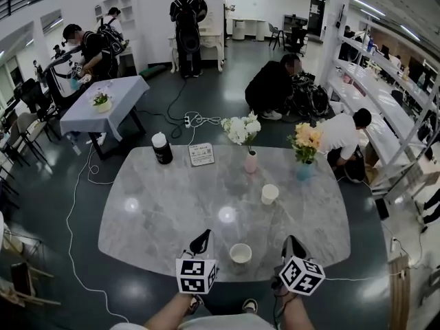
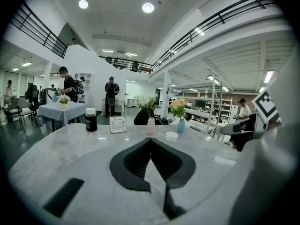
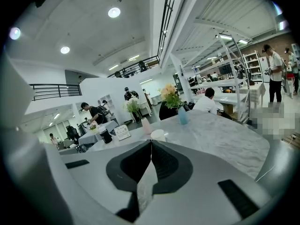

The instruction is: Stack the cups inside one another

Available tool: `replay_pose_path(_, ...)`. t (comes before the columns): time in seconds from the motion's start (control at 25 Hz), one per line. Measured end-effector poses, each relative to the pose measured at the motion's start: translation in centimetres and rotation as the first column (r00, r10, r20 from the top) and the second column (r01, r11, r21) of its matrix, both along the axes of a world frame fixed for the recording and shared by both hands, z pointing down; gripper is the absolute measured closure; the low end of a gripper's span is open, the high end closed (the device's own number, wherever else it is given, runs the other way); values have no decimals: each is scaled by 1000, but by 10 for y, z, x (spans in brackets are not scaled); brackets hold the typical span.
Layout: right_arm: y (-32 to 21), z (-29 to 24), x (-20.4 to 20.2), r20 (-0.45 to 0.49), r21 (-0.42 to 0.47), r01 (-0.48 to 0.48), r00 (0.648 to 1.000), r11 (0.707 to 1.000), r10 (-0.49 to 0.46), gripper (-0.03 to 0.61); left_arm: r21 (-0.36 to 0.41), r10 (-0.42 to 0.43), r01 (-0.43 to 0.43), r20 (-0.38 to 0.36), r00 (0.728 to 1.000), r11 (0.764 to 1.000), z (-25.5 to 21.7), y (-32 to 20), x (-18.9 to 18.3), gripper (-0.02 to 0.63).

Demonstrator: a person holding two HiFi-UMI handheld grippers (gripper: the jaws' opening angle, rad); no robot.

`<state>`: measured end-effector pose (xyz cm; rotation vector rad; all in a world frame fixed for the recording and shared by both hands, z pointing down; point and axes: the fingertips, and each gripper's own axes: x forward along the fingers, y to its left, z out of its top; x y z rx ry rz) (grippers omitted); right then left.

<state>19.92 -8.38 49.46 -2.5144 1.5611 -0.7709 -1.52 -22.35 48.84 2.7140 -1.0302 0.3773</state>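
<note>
Two white cups stand on the grey marble table [image 1: 151, 212]. One cup [image 1: 269, 194] stands right of centre; it also shows in the left gripper view as a cup [image 2: 172, 136] and in the right gripper view as a cup [image 3: 158, 135]. The other cup [image 1: 240, 254] sits at the table's near edge, between my two grippers. To that cup's left, my left gripper [image 1: 202, 239] [image 2: 150, 139] is shut and empty. To its right, my right gripper [image 1: 292, 243] [image 3: 151, 142] is shut too, holding nothing. Both point out over the table.
At the table's far side stand a black jar [image 1: 162, 148], a small sign [image 1: 201, 154], a pink vase [image 1: 251, 161] with white flowers and a blue vase [image 1: 304, 170] with orange flowers. Several people, a second table [image 1: 103, 105], cables and shelving lie beyond.
</note>
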Motion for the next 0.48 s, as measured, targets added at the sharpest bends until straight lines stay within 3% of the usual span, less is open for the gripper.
replay_pose_path(0.48, -43, 22, 34, -1, -30, 133, 991, 991, -133, 569, -63, -125, 126, 24, 992, 990, 34, -6, 5, 604)
